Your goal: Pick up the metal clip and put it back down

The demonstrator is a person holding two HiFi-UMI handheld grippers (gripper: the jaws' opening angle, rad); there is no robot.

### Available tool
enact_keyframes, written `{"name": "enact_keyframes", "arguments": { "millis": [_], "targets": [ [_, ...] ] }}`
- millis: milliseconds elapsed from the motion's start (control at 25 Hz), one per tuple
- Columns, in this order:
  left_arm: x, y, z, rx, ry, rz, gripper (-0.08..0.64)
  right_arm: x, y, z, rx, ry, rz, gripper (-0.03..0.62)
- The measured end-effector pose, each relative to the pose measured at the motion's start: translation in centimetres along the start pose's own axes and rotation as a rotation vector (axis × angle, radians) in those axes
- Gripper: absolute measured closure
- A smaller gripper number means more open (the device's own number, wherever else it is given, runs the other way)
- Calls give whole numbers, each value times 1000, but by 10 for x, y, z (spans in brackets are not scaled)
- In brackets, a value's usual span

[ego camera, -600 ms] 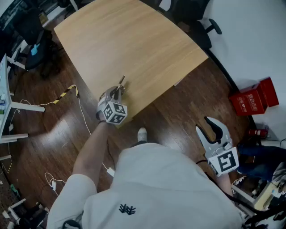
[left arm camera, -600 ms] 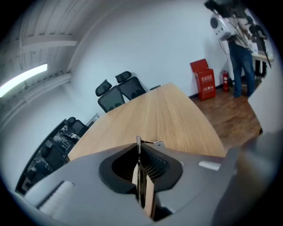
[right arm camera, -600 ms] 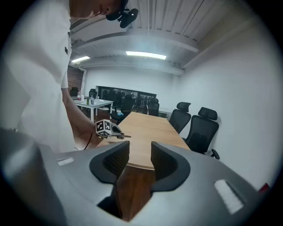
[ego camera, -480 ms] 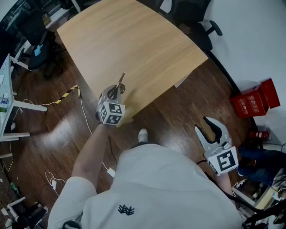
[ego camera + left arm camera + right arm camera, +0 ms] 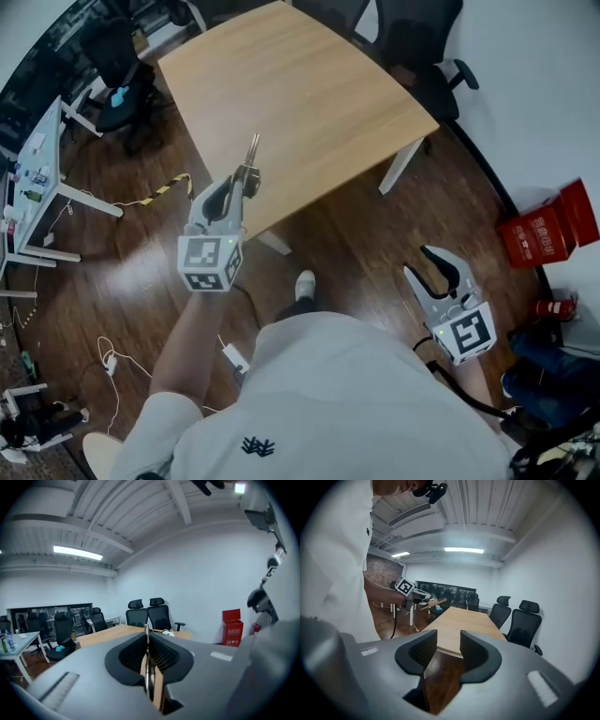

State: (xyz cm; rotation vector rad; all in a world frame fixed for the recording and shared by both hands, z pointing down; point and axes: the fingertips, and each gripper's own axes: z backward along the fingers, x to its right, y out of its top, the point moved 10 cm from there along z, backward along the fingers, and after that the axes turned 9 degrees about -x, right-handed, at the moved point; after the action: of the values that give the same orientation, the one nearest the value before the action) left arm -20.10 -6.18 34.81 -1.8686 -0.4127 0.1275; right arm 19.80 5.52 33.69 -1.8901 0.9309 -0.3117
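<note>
The fingers (image 5: 132, 652) of my left gripper (image 5: 246, 180) are clamped together on the metal clip (image 5: 251, 155). The clip's thin end sticks out past them toward 12 o'clock, and it is held in the air off the tabletop (image 5: 300, 94), near its edge. At 4 o'clock from there, my right gripper (image 5: 439, 269) hangs over the wooden floor (image 5: 375, 234), its fingers apart with nothing between them.

Metal clip (image 5: 251, 153) looks like thin shiny bare metal. Table (image 5: 309, 94) is pale matt wood, floor (image 5: 112, 272) dark glossy wood. Left gripper (image 5: 244, 180) is smooth matt grey plastic, with ribbed black pads (image 5: 164, 654).
</note>
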Motion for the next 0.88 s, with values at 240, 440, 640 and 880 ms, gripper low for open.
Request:
{"name": "enact_keyframes", "arguments": {
  "millis": [240,440,640,880],
  "targets": [
    [33,15,101,82,69,72,541,-13,-15,30,33,50,51,436],
    [68,15,161,117,102,136,541,-16,-34,50,44,109,77,436],
    [92,10,197,128,127,161,541,-23,-40,61,41,158,105,436],
    [86,5,207,129,117,176,540,-36,-35,60,56,169,125,436]
  ]
}}
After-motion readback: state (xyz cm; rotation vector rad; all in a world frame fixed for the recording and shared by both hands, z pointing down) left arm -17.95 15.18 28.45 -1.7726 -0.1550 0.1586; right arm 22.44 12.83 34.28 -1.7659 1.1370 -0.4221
